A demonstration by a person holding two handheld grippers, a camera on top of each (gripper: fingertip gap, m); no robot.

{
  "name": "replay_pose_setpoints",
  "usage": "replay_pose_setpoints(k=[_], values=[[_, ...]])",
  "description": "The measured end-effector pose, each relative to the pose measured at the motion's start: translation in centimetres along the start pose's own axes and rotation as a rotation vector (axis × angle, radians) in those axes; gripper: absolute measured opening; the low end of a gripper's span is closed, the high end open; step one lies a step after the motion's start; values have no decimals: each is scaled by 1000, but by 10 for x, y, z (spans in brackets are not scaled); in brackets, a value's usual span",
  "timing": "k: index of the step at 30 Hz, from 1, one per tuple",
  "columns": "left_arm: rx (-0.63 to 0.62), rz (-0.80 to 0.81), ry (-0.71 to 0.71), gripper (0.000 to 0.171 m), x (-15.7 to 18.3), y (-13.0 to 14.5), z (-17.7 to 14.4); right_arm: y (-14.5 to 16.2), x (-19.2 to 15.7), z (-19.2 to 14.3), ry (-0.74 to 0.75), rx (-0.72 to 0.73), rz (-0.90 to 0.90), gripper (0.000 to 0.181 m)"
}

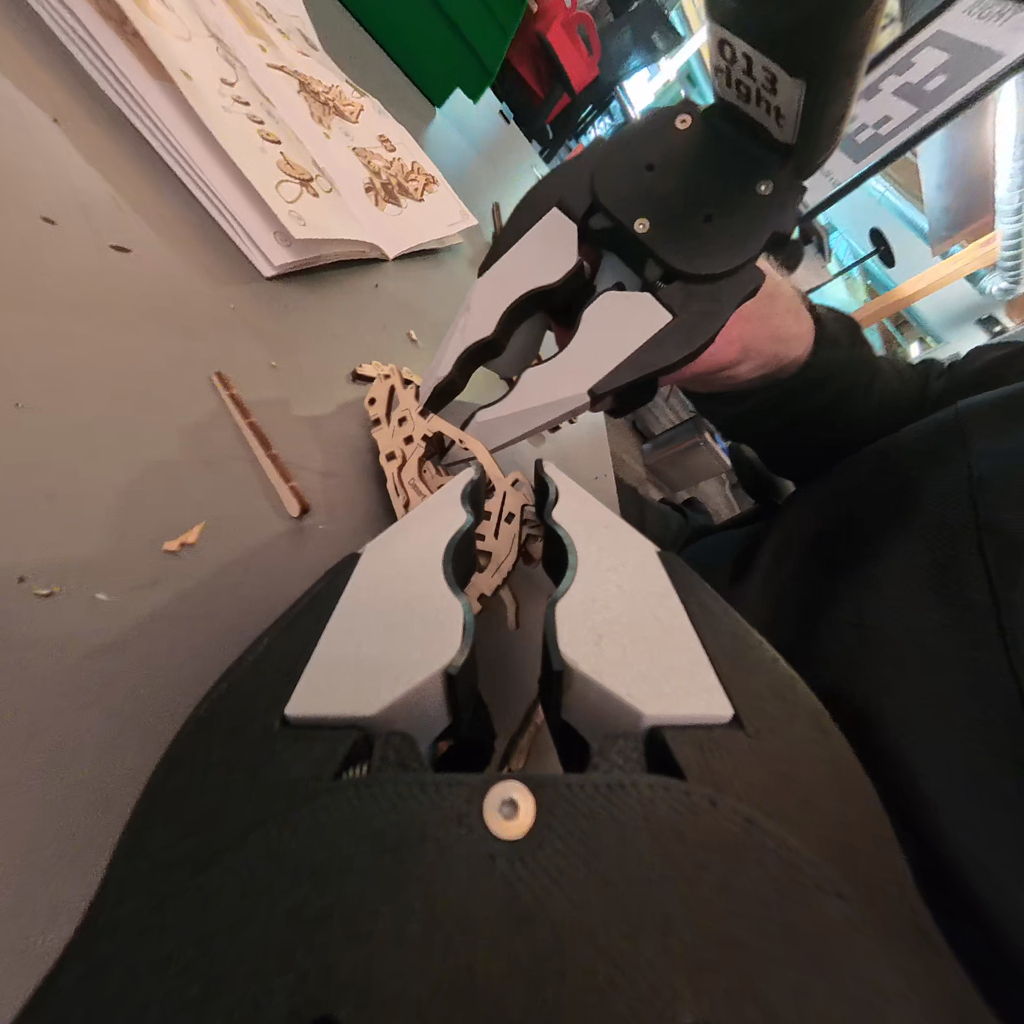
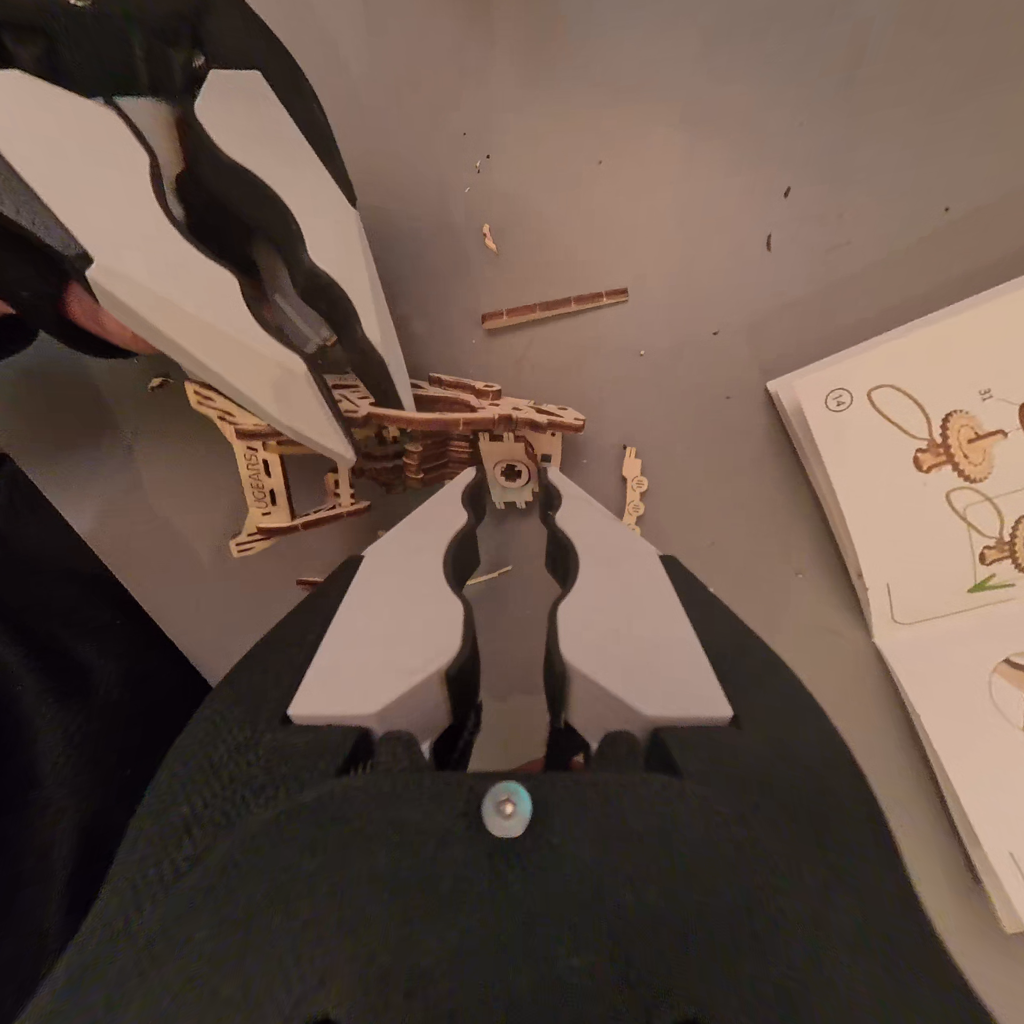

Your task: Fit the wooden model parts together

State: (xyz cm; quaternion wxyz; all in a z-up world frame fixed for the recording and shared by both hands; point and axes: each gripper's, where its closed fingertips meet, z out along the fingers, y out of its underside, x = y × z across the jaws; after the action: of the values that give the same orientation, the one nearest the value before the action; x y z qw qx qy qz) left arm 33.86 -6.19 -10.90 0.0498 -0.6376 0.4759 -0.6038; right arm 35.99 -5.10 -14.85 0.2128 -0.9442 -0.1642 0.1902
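On the grey table (image 2: 720, 138), both grippers — left gripper (image 1: 501, 487), right gripper (image 2: 510, 482) — apparently clamp the wooden model (image 2: 443, 432).

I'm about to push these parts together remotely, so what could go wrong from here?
1. The left claw grips thin fretwork of the wooden model; squeezing might snap it.
2. The right claw holds only the small hub block, which may slip.
3. The loose wooden strip could be knocked away.

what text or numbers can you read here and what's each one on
I won't quote writing; these bear it.
White label on the right tool: short print, legible.
Wooden model: engraved lettering on side panel, legible.
Booklet: printed numbers, legible; in left wrist view too small.
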Motion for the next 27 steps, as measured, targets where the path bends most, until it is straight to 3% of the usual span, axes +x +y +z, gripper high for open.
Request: replay_pose_setpoints(k=[27], values=[[-68,190,-102,16,7,4,7,0,-1,-3,30,65,-54,15]])
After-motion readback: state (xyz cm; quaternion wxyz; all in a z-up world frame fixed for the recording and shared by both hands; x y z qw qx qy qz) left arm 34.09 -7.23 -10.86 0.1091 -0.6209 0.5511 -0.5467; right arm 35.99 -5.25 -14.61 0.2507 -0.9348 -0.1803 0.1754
